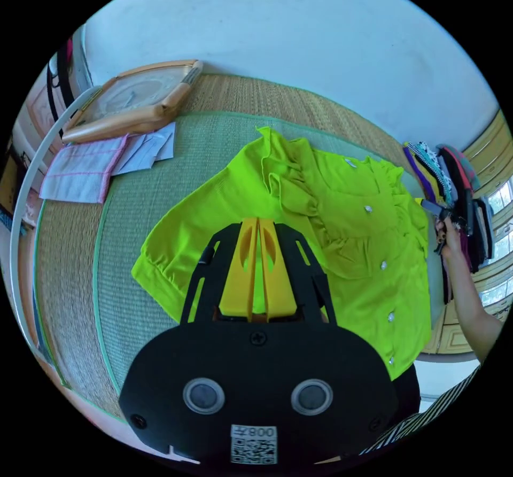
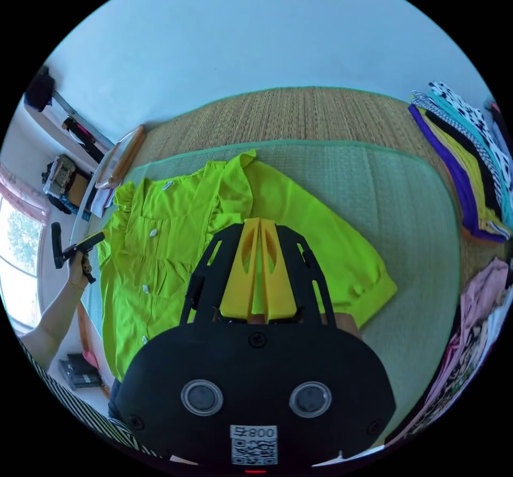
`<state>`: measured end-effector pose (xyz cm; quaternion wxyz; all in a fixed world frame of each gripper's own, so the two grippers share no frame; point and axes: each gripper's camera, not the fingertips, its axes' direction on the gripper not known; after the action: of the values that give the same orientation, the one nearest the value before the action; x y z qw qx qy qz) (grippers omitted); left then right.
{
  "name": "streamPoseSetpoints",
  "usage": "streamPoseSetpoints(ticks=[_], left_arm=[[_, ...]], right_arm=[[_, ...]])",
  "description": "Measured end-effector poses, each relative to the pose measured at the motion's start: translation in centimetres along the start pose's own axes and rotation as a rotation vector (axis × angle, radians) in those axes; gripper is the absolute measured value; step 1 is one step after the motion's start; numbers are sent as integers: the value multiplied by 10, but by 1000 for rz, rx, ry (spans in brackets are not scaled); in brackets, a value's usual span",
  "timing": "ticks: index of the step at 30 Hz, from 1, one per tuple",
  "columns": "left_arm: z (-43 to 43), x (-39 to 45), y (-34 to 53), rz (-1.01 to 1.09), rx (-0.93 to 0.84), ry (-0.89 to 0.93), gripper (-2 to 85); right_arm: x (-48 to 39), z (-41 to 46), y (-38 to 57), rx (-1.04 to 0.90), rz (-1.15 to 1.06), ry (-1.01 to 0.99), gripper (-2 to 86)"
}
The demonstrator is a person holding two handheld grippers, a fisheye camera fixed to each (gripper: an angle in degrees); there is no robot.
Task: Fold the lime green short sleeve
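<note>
A: Left gripper (image 1: pixel 258 220) nearest the lens in left gripper view. Yellow fingers (image 1: pixel 243 274) pressed together at the tips, over the lime green shirt (image 1: pixel 342 263). Pinching cloth or just hovering above it: cannot tell.

B: Shirt position?

A: Flat on green woven mat (image 1: pixel 144 188), front up, buttons (image 1: pixel 383 265) showing, ruffles beside the placket. One short sleeve (image 1: pixel 160 268) spread out left of the fingers.

B: Left to right in that view?

A: Pink-lined cloth (image 1: pixel 80 169) and folded papers far left, wooden framed board (image 1: pixel 133 100) just behind them. Shirt in the middle. Then a hand (image 1: pixel 448 233) with the other gripper at the shirt's far edge, stack of folded clothes (image 1: pixel 449 188) behind it.

B: Right gripper view?

A: Right gripper (image 2: pixel 259 219) nearest, fingers (image 2: pixel 278 276) likewise closed tip to tip, over the shirt's other sleeve (image 2: pixel 347 263). Grip on fabric: cannot tell.

B: Left to right?

A: Hand (image 2: pixel 79 269) with the other gripper far left, at the shirt's edge. Shirt (image 2: pixel 160 252) centre-left, sleeve spread right. Bare mat (image 2: pixel 406 220) beyond. Folded stack (image 2: pixel 470 167) upper right, loose pink clothes (image 2: pixel 481 306) lower right.
</note>
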<state>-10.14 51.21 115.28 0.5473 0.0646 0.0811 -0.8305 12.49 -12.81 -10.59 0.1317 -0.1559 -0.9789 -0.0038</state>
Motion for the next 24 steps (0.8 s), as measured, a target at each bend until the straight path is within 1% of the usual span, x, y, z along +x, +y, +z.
streamPoseSetpoints(ticks=[4,7,11,14,17,20,24], left_arm=[[21,-7,-10,-24,-41,-60,1],[23,-18,-5,-46,-1,3,2],[26,-24,4,-56,19,16,2],[27,-24,7,-82,11,15,2],[20,-19,15,-70,68,78,2],[19,-15,25,-53,96,129,1],[30,-10,21,-37,102,179,2]], right_arm=[[-9,34,-24,-48,-4,8,0],[-7,50,-19,-92,-9,69,1],[11,37,17,-7,88,13,1],[14,30,30,-5,128,-23,1],[-3,8,45,35,76,0,0],[-24,-16,67,85,7,-81,0],[-56,-18,82,60,-82,-98,0]])
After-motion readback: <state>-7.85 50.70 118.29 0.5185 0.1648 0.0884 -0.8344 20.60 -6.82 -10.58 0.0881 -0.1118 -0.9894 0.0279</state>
